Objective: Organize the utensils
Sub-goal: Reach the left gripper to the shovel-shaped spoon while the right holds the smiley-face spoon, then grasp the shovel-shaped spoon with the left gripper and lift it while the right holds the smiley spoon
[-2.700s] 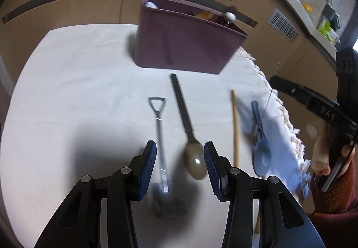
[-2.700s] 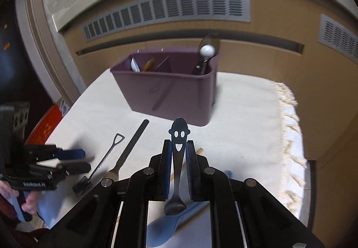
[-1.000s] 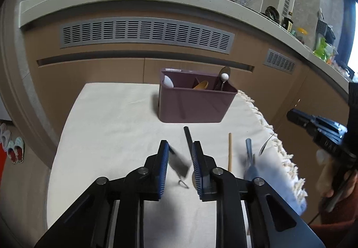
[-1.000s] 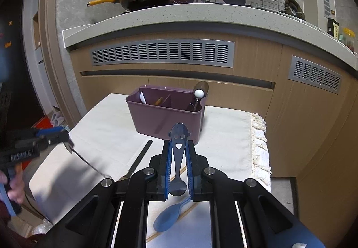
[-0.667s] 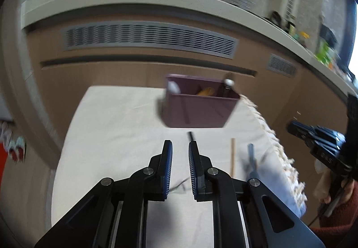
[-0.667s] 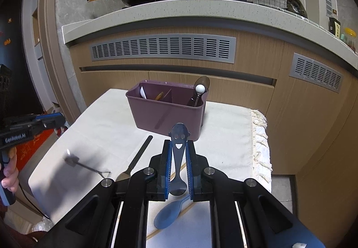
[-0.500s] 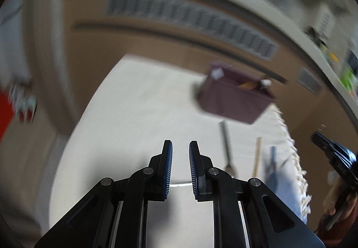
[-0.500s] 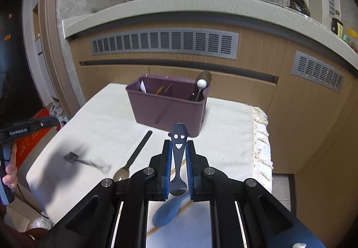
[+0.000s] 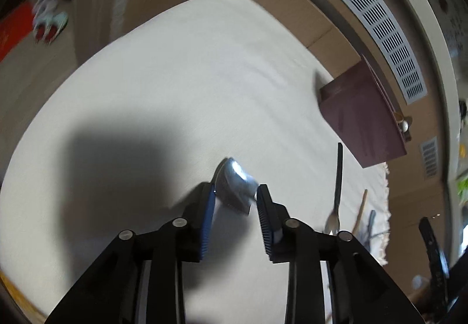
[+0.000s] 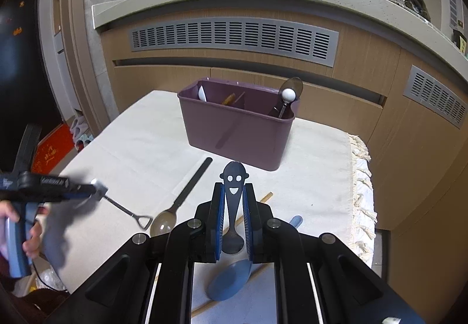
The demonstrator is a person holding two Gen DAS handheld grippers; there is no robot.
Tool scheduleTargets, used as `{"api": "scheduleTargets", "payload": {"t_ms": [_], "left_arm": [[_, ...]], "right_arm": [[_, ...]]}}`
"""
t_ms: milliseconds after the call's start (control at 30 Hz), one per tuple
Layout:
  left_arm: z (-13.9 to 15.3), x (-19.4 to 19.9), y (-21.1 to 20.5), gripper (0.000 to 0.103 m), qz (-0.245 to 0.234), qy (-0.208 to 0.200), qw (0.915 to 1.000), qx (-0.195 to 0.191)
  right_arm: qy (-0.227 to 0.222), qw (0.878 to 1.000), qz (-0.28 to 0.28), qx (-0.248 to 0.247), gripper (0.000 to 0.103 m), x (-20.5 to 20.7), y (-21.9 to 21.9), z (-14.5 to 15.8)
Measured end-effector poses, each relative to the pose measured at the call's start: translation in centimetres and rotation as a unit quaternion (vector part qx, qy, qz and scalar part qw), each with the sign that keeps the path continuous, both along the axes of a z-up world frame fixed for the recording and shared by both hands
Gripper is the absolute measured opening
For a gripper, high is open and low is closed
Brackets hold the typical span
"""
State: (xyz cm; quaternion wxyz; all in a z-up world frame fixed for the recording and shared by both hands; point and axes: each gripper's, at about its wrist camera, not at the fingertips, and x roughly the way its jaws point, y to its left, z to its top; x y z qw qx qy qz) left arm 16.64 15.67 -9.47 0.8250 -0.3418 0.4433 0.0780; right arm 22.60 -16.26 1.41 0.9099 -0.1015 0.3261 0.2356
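Observation:
My left gripper (image 9: 235,198) is part open around the bowl of a small metal shovel-shaped spoon (image 9: 235,188), low over the white cloth. In the right wrist view that gripper (image 10: 93,192) is at the left, with the shovel spoon (image 10: 128,211) reaching out from its tips. My right gripper (image 10: 234,207) is shut on a dark smiley-face spoon (image 10: 234,177), held upright in front of the purple utensil caddy (image 10: 237,130). A black-handled spoon (image 10: 181,198), a blue spoon (image 10: 234,274) and a wooden stick (image 10: 263,198) lie on the cloth.
The caddy (image 9: 362,119) holds several utensils, including a ball-topped one (image 10: 288,95). The table's cloth (image 10: 140,148) has a fringed right edge (image 10: 361,177). Cabinets with vents stand behind. Red mat and slippers lie on the floor at left.
My left gripper swung left with the shovel spoon, dropped low over the cloth, and its jaws have widened. My right gripper has held still with the smiley spoon.

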Motion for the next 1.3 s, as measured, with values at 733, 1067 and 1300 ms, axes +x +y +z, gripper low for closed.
{"api": "scheduleTargets", "payload": {"t_ms": [733,1067,1300], "left_arm": [[0.5,4.3,-7.4,0.016,-0.052,-0.023,0.974,0.219],[2.1,2.1,-6.9,0.003,-0.113,-0.079,0.9796,0.146],[0.8,3.8,-5.9,0.008,-0.112,-0.057,0.9904,0.057]], "right_arm": [[-0.018,0.999,-0.013,0.023,0.011,2.2,-1.7,-1.1],[0.012,0.998,-0.006,0.058,0.011,2.3,-2.5,-0.8],[0.013,0.998,-0.011,0.053,0.011,1.7,-2.3,-0.5]]}}
